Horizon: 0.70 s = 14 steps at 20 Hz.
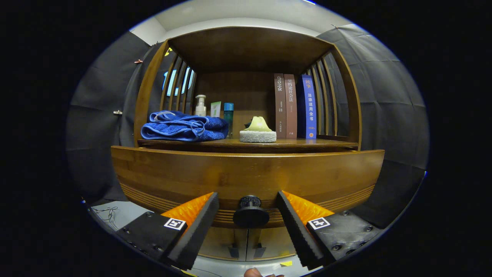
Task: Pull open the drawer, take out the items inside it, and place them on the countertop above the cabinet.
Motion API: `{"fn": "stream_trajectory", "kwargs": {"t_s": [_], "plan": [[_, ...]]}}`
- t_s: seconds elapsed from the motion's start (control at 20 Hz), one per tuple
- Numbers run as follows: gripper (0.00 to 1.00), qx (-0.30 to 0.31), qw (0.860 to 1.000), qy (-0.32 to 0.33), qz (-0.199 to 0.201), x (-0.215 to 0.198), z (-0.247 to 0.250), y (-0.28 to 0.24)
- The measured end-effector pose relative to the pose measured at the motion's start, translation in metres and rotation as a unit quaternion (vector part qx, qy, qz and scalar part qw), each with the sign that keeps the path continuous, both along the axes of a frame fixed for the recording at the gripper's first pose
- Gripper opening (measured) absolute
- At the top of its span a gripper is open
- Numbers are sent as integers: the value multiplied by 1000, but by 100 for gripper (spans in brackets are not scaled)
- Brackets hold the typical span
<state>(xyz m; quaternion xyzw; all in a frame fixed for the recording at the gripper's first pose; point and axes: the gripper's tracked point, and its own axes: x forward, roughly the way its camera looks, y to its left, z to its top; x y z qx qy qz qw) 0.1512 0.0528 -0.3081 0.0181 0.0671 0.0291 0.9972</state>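
Observation:
The wooden drawer front (246,175) stands out toward me from the cabinet, its top edge a little below the countertop (307,144). Its round dark knob (250,212) sits between my two fingers, with a gap on each side. My gripper (248,223) is open, neither finger touching the knob. The inside of the drawer is hidden behind its front. On the countertop lie a folded blue towel (184,126) and a yellow-green sponge on a white scouring pad (258,131).
Behind the towel stand a pump bottle (200,105), a small green box (215,109) and a teal bottle (228,115). Three upright books (296,106) stand at the right. Slatted wooden sides and a top board enclose the shelf. Cabinet doors (246,242) show below the drawer.

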Motion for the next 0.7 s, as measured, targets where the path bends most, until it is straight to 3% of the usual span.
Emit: {"fn": "stream_trajectory", "kwargs": {"t_s": [0.7], "plan": [[100,6,1000,6,2,61,-6,4]]}}
